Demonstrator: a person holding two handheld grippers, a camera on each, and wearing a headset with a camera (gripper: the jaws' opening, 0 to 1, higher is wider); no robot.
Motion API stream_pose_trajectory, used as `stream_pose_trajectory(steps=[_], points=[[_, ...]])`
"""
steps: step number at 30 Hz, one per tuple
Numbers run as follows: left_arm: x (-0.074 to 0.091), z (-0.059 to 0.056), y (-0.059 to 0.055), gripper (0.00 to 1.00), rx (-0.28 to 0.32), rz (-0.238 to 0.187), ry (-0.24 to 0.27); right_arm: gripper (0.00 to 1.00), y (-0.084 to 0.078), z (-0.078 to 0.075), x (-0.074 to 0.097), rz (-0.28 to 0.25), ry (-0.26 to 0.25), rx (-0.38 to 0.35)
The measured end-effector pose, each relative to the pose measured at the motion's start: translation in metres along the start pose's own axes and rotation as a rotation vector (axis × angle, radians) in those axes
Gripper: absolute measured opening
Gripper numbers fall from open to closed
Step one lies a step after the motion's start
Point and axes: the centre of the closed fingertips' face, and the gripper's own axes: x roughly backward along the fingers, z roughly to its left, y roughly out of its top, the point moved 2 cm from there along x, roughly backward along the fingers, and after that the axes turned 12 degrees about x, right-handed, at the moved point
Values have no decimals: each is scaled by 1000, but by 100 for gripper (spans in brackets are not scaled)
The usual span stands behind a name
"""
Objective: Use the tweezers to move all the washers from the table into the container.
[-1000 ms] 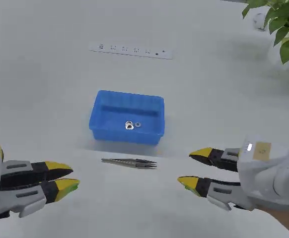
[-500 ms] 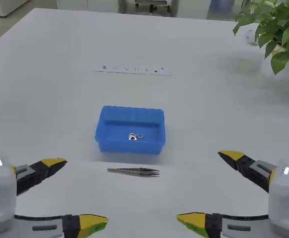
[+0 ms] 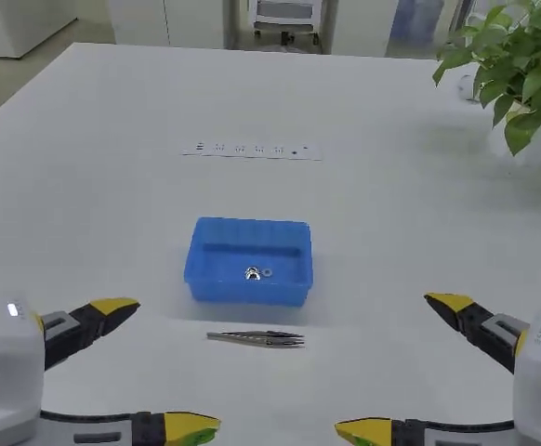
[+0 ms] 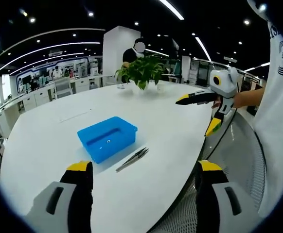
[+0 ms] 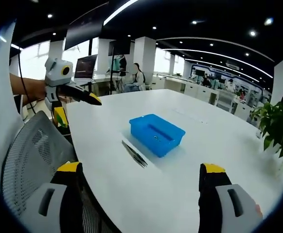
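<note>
Small silver metal washers (image 3: 254,272) lie inside the blue rectangular plastic container (image 3: 247,291). Slim steel tweezers (image 3: 256,338) rest on the white table (image 3: 391,214) just nearer. The left gripper (image 3: 166,365) and right gripper (image 3: 393,364) flank them, jaws spread wide, empty.

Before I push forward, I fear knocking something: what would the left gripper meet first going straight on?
Probably the tweezers, almost dead ahead of the left gripper on the table; depth unclear.
</note>
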Motion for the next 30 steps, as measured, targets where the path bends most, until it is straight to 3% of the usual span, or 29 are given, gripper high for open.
stream_pose_trajectory(steps=[8, 14, 30], points=[[12, 5, -2, 90, 11, -7, 34, 100, 2, 1, -3, 21, -3, 21], [16, 5, -6, 88, -2, 23, 51, 99, 6, 0, -3, 7, -11, 18], [11, -3, 0, 86, -10, 19, 51, 95, 7, -5, 2, 8, -33, -4]])
